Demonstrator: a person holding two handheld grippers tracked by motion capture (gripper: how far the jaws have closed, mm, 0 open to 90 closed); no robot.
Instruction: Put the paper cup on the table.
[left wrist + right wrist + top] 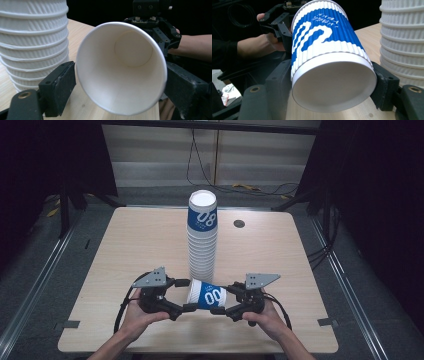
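Note:
A blue-and-white ribbed paper cup (207, 296) lies on its side just above the table's front, held between both grippers. My left gripper (185, 295) sits around its open rim; the left gripper view looks into the white inside of the cup (120, 75), with a jaw close on each side. My right gripper (222, 299) is shut on the base end, and its view shows the cup (324, 50) bottom-first between both jaws. Right behind it stands a tall stack of the same cups (202, 240), upside down, the same stack (32, 37) at the left of the left gripper view.
The wooden table (125, 250) has a round cable hole (239, 223) at the back right. The cup stack (402, 37) stands close beside my right jaw. Cables lie on the floor beyond the far edge, with dark curtains at both sides.

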